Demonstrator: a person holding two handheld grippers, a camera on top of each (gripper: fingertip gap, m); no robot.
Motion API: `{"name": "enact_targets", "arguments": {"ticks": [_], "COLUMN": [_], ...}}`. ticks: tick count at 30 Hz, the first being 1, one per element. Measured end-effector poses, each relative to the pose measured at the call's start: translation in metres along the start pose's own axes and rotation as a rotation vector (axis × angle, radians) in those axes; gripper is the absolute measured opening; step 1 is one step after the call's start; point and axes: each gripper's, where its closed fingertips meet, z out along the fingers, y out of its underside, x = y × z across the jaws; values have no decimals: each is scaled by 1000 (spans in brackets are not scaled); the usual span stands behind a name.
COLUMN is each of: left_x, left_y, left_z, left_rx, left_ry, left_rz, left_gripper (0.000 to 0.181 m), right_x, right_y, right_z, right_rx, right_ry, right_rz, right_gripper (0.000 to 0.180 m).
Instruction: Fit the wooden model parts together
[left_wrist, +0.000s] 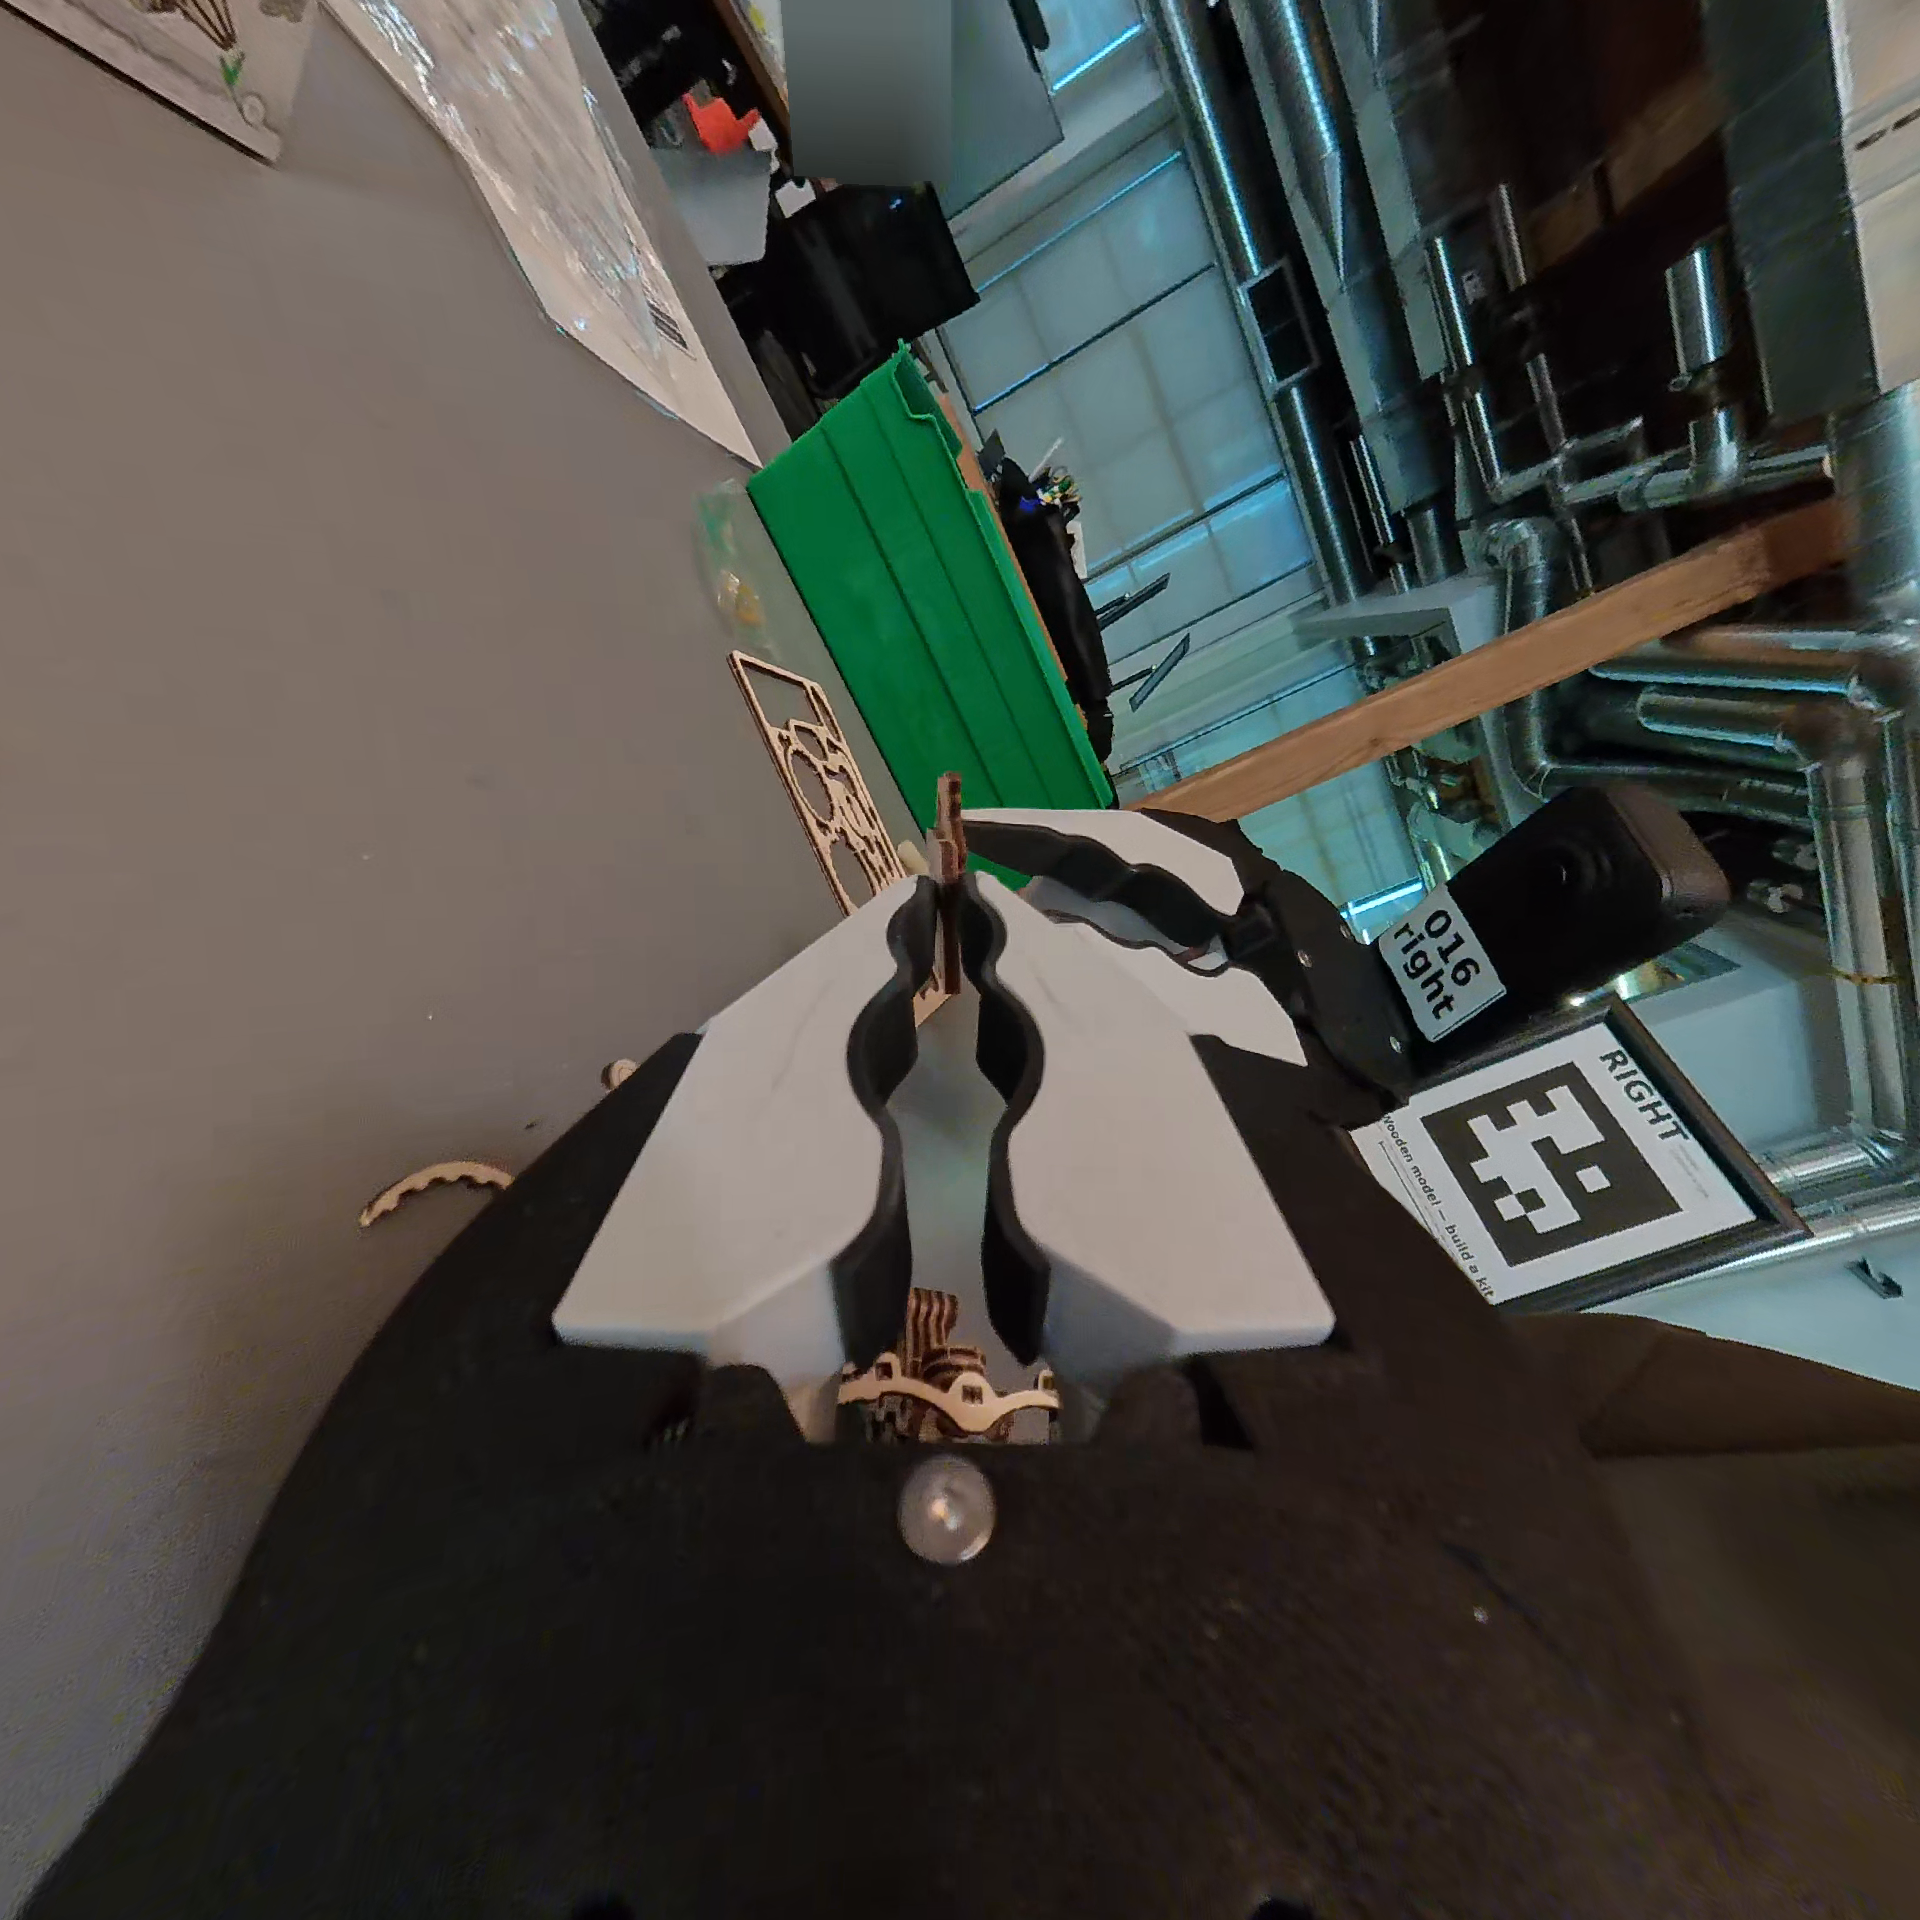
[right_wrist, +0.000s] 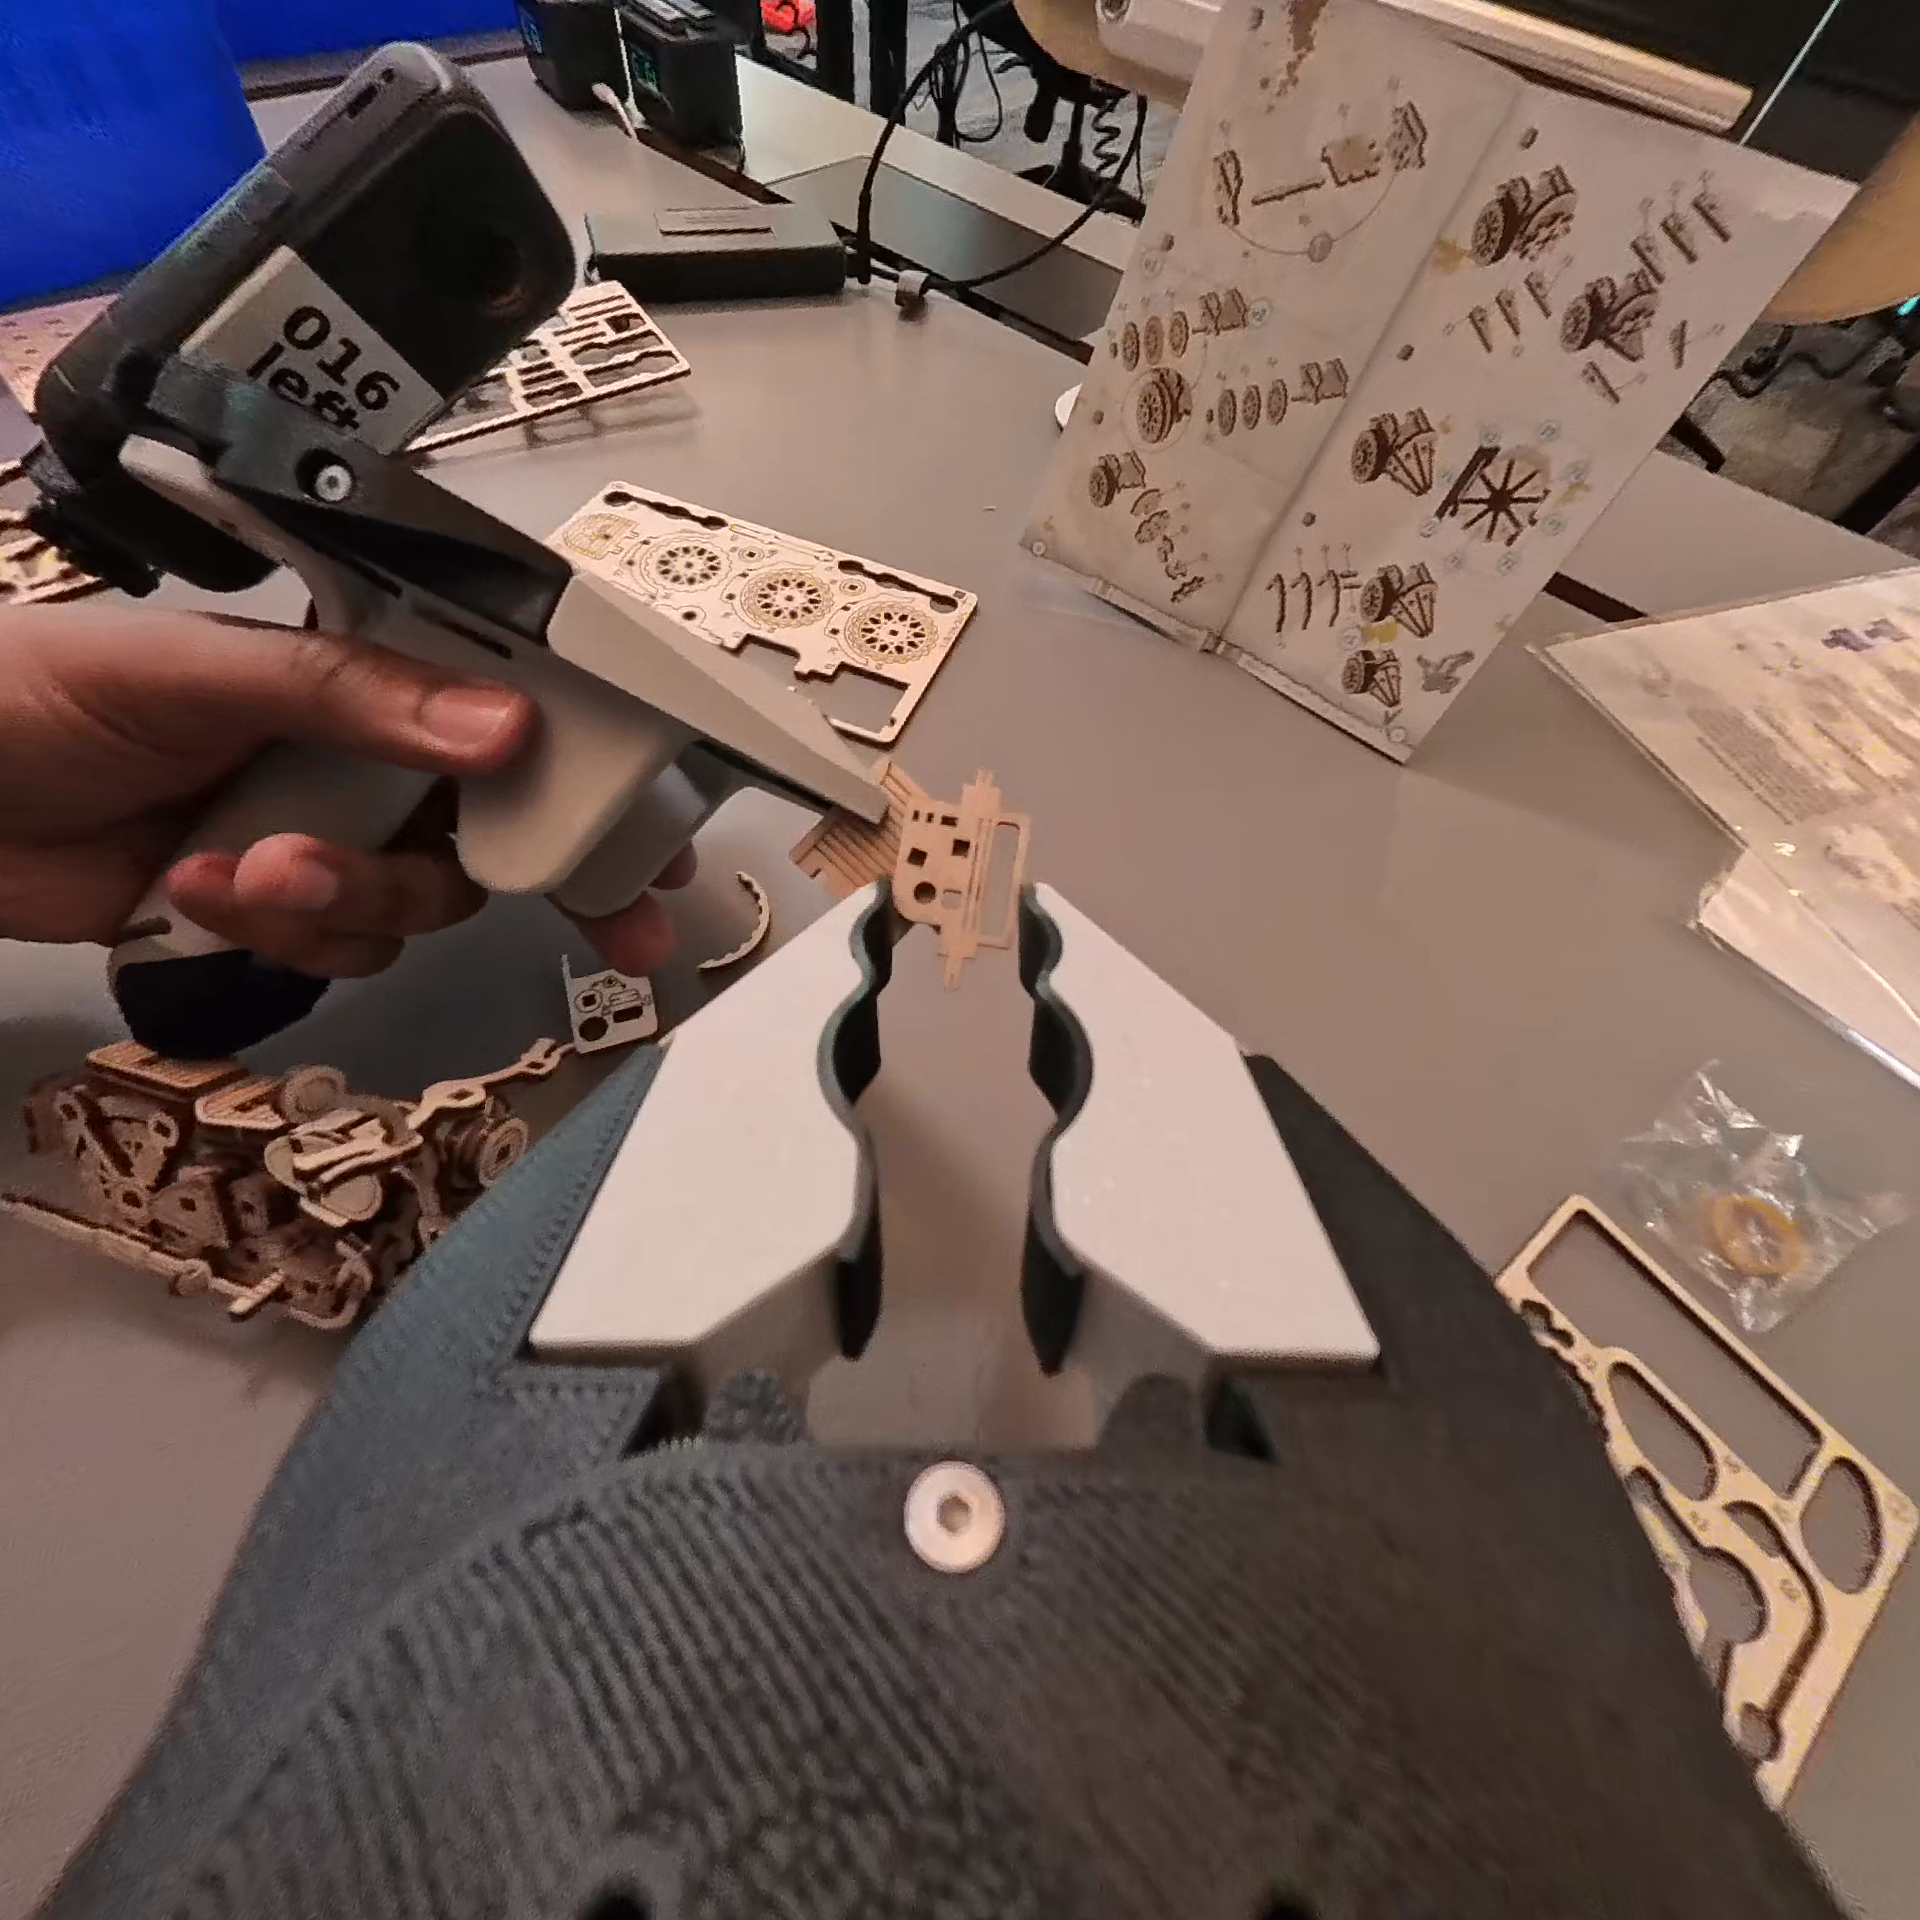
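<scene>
My left gripper is shut on a small sub-assembly of flat wooden parts, seen edge-on between its black pads. In the right wrist view the left gripper comes in from the left, held by a person's hand, and holds the same wooden parts above the grey table. My right gripper is open. Its fingertips stand on either side of the lower end of the wooden parts; I cannot tell whether they touch. The right gripper also shows in the left wrist view, just right of the piece.
A partly built wooden model lies at the left. Cut-out wooden sheets, a small plate and a toothed arc lie around. An instruction sheet stands behind; a plastic bag is right. A green bin sits at the table's edge. Left and right tips are no more than a few centimetres apart. It is some 9 cm from my left tips to the toothed arc.
</scene>
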Motion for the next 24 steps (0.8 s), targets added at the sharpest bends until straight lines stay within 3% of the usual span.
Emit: {"name": "enact_targets", "arguments": {"ticks": [12, 18, 21, 24], "left_x": [5, 12, 19, 26], "left_y": [0, -8, -15, -20], "left_z": [0, -6, -11, -16], "left_rx": [5, 38, 64, 80], "left_ry": [24, 66, 108, 147], "left_rz": [6, 14, 26, 41], "left_gripper": [6, 5, 5, 5], "right_x": [-7, -12, -15, -8], "right_y": [0, -14, -26, -34], "right_z": [2, -4, -12, -20], "right_rx": [-37, 39, 109, 180], "right_ry": [7, -52, -150, -264], "right_rz": [-46, -15, 74, 283], "right_gripper": [23, 29, 41, 39]}}
